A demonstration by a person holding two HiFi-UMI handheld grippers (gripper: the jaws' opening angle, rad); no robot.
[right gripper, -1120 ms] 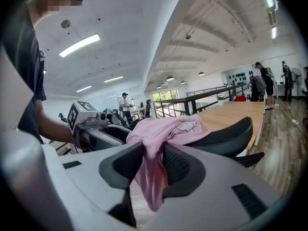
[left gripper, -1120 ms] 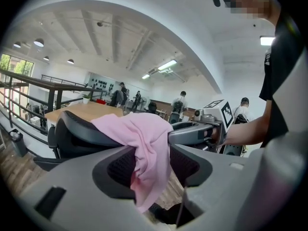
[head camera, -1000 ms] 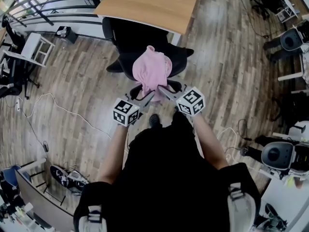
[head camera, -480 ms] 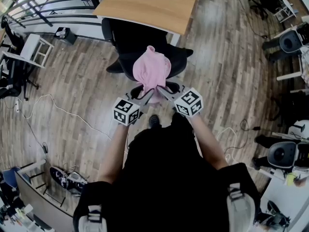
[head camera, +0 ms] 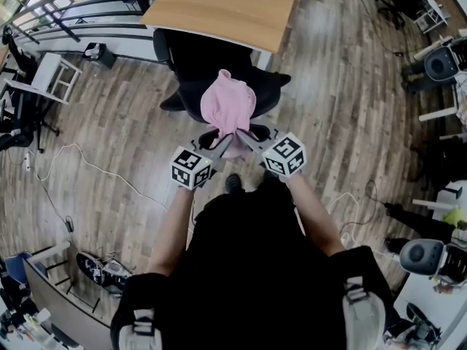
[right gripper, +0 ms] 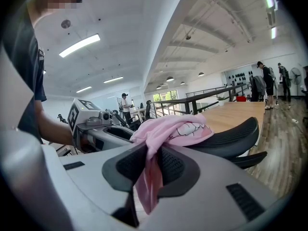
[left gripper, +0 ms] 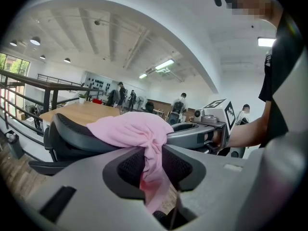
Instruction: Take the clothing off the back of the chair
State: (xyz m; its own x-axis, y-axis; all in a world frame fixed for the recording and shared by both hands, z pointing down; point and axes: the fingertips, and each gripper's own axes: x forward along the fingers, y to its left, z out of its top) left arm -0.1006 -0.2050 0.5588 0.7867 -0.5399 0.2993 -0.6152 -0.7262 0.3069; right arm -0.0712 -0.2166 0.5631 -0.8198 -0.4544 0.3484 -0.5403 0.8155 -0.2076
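Observation:
A pink garment (head camera: 228,106) is draped over the back of a black office chair (head camera: 191,58), with its lower end hanging toward me. My left gripper (head camera: 221,149) and right gripper (head camera: 244,138) meet at that hanging end. In the left gripper view the jaws have just been closing, and the left gripper (left gripper: 153,163) pinches a bunched fold of pink garment (left gripper: 130,131). In the right gripper view the jaws have also just been closing, and the right gripper (right gripper: 153,171) clamps the hanging strip of pink garment (right gripper: 173,129). The garment still lies on the chair back (right gripper: 233,133).
A wooden desk (head camera: 226,6) stands just beyond the chair. A white frame stool (head camera: 51,71) and a railing are at the far left. A cable (head camera: 95,168) and shoes (head camera: 102,268) lie on the floor at left. More chairs (head camera: 441,60) stand at right.
Both grippers have stayed at the garment's hanging end, and their jaws have narrowed onto the cloth. The garment and the chair have not moved.

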